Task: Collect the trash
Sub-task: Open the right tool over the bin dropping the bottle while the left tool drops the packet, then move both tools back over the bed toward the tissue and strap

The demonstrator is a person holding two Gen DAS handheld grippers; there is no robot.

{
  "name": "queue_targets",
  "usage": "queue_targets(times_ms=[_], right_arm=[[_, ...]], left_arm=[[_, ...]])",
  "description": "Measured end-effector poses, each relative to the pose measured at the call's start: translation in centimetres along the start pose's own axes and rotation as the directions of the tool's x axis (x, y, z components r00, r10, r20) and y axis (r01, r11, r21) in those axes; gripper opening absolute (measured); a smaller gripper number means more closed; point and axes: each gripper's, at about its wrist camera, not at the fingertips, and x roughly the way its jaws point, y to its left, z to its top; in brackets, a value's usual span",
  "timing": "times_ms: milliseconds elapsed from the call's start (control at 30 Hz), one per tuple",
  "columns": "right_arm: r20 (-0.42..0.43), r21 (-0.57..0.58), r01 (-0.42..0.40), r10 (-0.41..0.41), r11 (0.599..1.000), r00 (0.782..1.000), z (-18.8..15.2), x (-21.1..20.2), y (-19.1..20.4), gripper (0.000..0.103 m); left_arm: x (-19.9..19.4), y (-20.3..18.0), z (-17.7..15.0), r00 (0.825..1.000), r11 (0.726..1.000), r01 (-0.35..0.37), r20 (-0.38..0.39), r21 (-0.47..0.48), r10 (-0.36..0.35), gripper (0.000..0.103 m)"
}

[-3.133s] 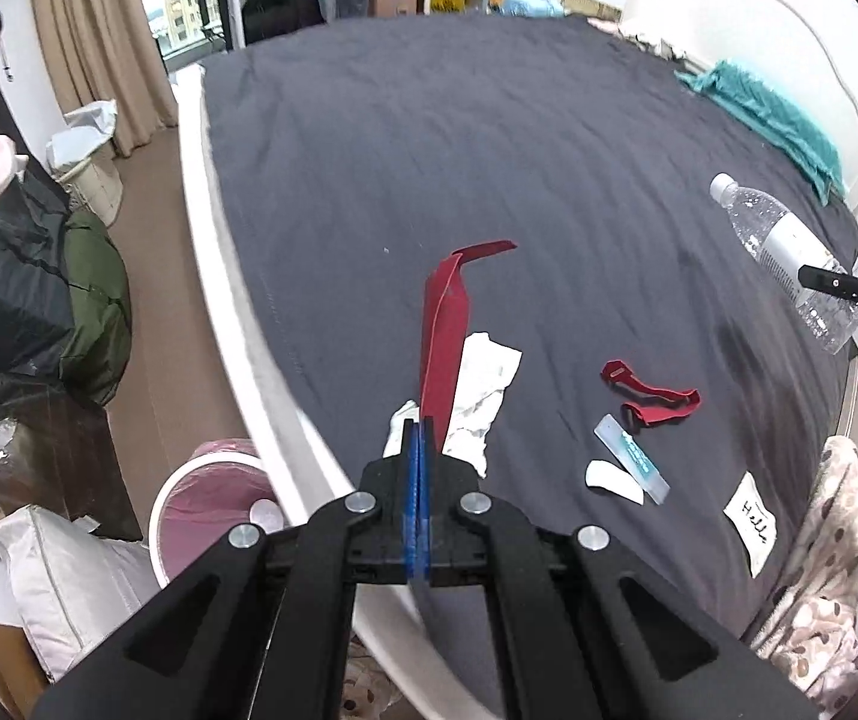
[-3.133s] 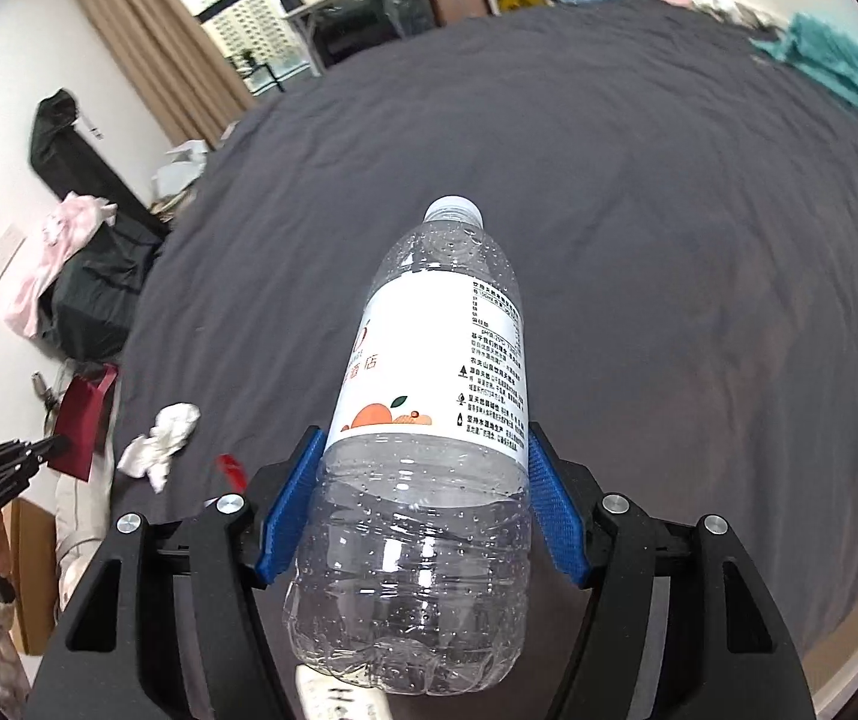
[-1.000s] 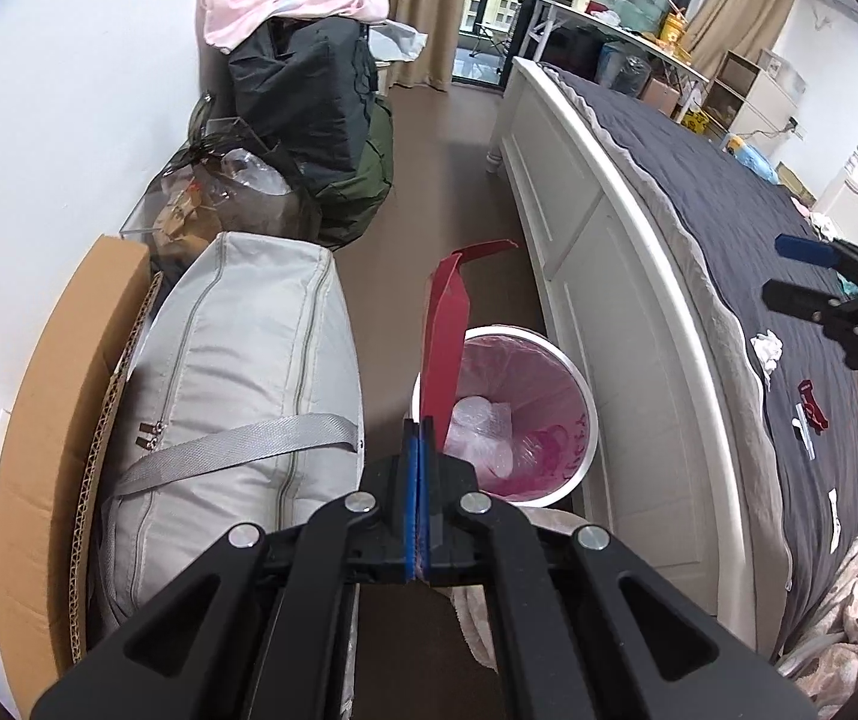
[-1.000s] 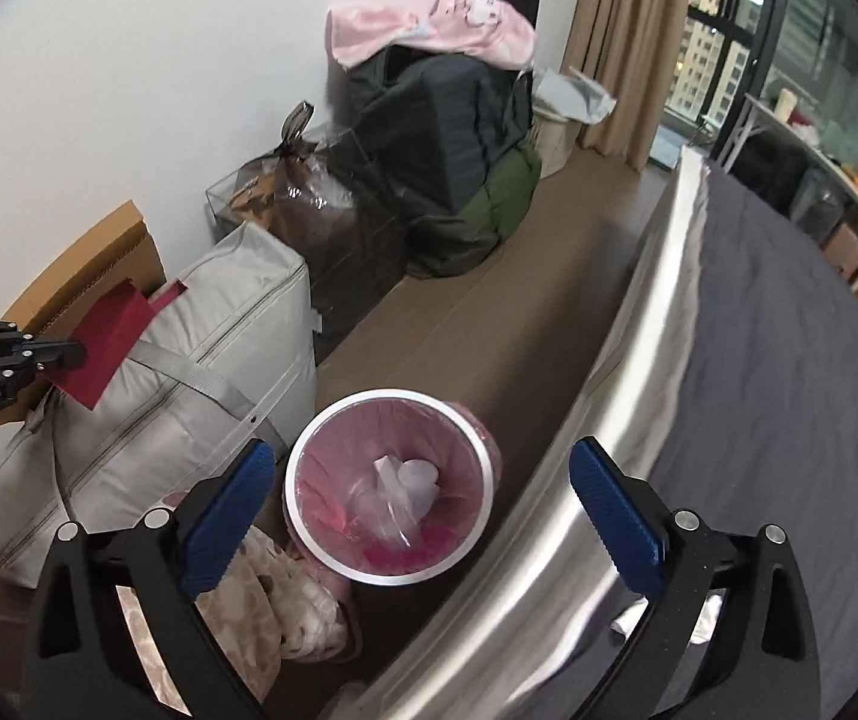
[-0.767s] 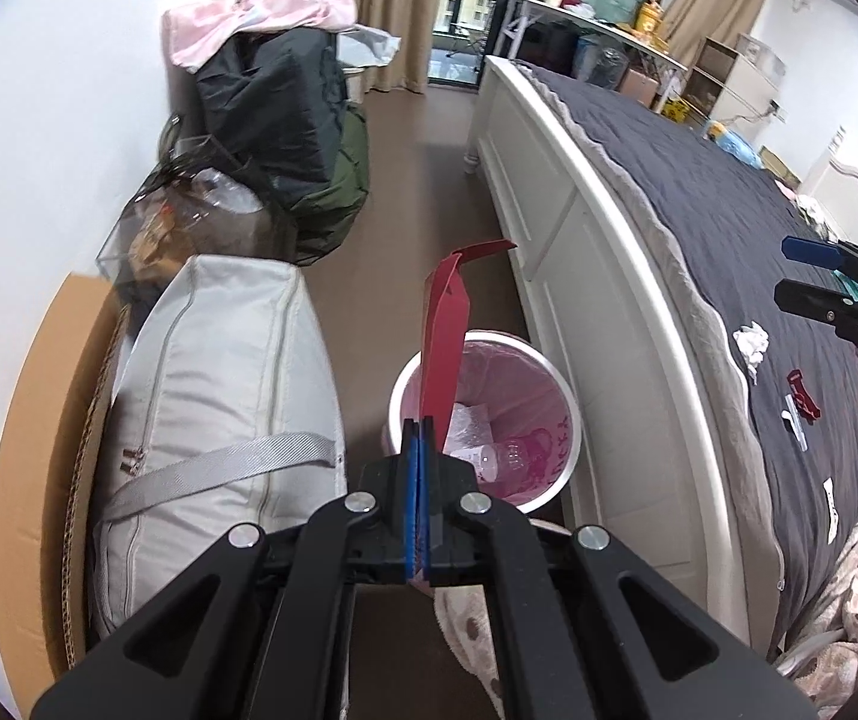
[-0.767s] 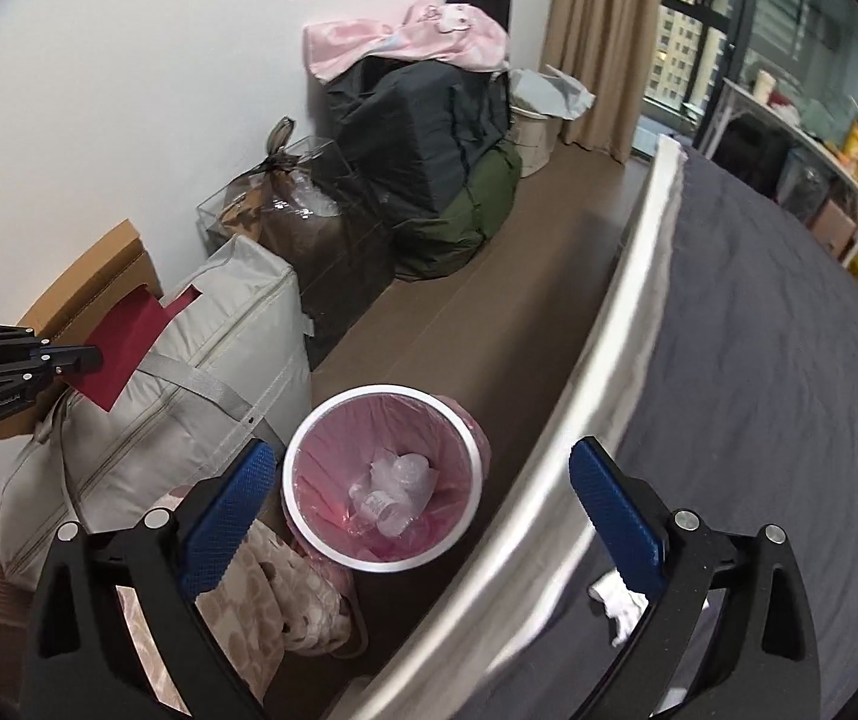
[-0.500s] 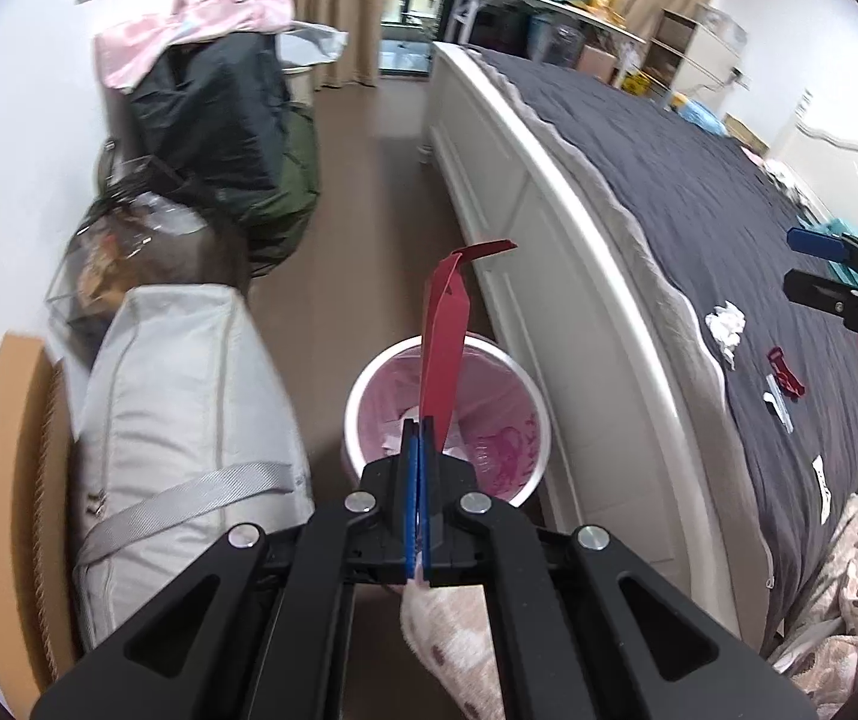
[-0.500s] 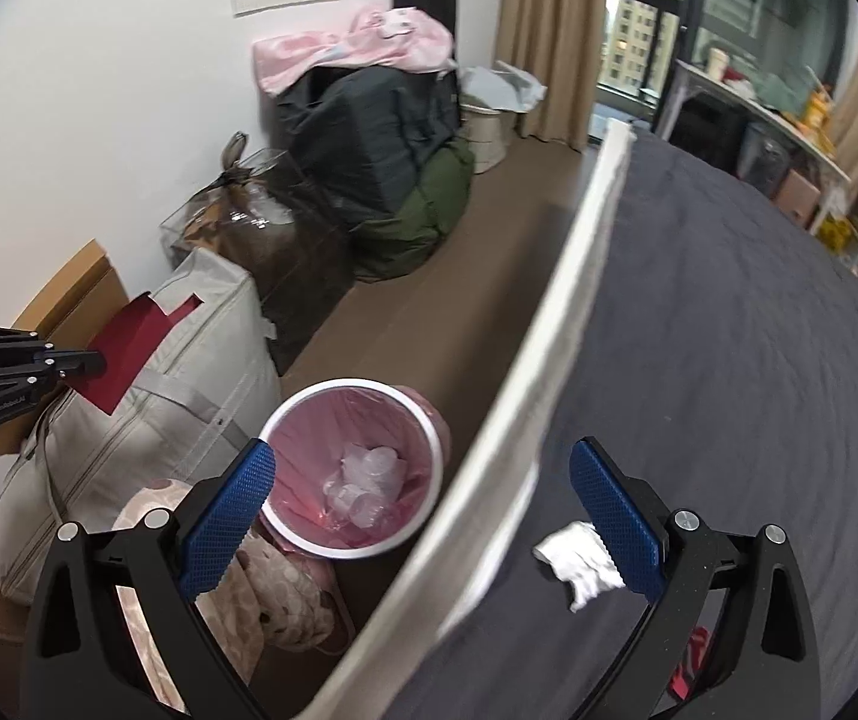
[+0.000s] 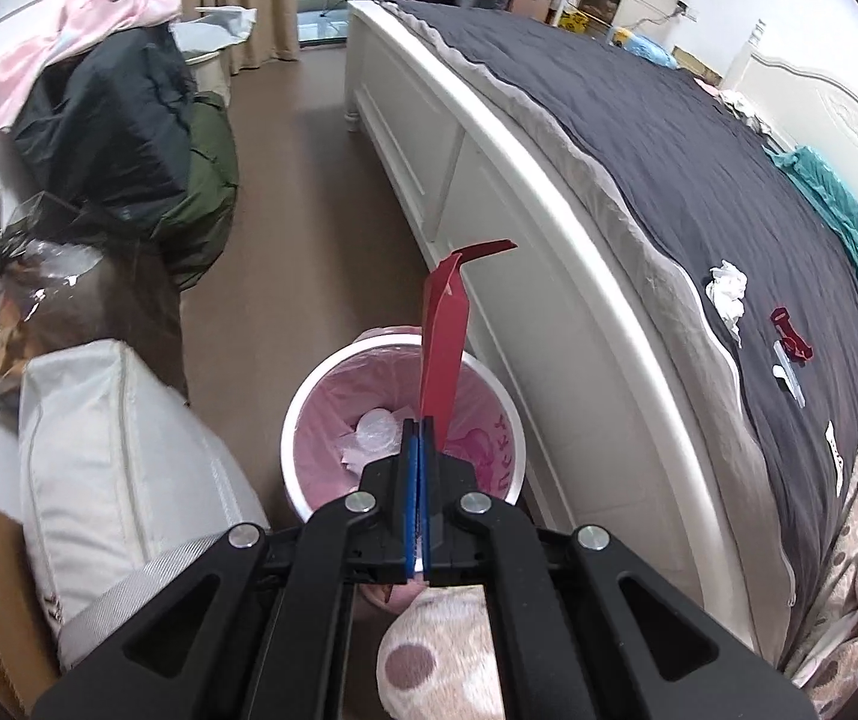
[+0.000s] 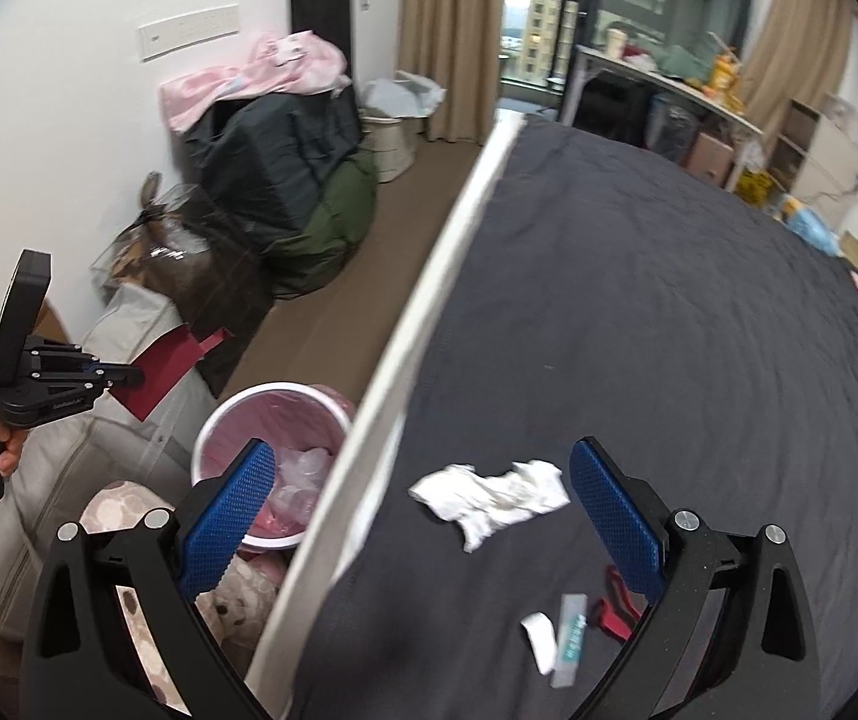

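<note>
Left wrist view: the left hand-held gripper [image 9: 419,450] was pressed together on the lower end of a red paper strip [image 9: 446,336], which stood up from the pads directly above a white waste bin [image 9: 303,414] lined with a pink bag. The bin sat on the brown floor just beside the white bed frame [image 9: 555,276], with a grey zipped bag [image 9: 111,450] on its other side. In the right wrist view, the right hand-held gripper [image 10: 423,516] stood spread wide and empty over the dark bedcover [image 10: 669,330], a crumpled white tissue [image 10: 489,501] lying between its blue pads' lines of sight. Nearby on the cover lay a small white scrap [image 10: 538,639], a pale wrapper [image 10: 570,639] and a red ribbon-like piece [image 10: 615,606]. The step in hand appeared to be dropping the strip; doing it well would likely mean letting go only while the strip hung over the liner's mouth, low enough that so light and long a piece could not flutter past the rim to the floor. The tissue looked the likeliest next pickup for the open gripper.
</note>
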Motion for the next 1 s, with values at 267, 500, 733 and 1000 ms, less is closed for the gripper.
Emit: queue_targets(times_ms=[267,500,733,1000], right_arm=[[0.004,0.072,0.028,-0.028,0.997,1.0,-1.2,-0.4,-2.2,0.096],[0.015,0.093,0.008,-0.009,0.996,1.0,-1.5,-0.5,-2.6,0.096],[0.038,0.105,0.009,-0.013,0.994,0.999,-1.9,-1.3,-3.1,0.096],[0.11,0.177,0.023,-0.043,0.984,0.993,-3.6,-4.3,-6.8,0.096]], left_arm=[[1.4,-1.3,1.5,0.995,0.994,-0.093,0.039,0.063,0.09,0.092],[0.0,-3.0,2.0,0.977,0.968,-0.2,0.11,0.152,0.184,0.098],[-1.6,-3.7,2.3,0.972,0.97,-0.212,0.13,0.121,0.197,0.098],[-5.6,-6.3,2.4,0.97,0.993,-0.092,0.231,0.069,0.074,0.098]])
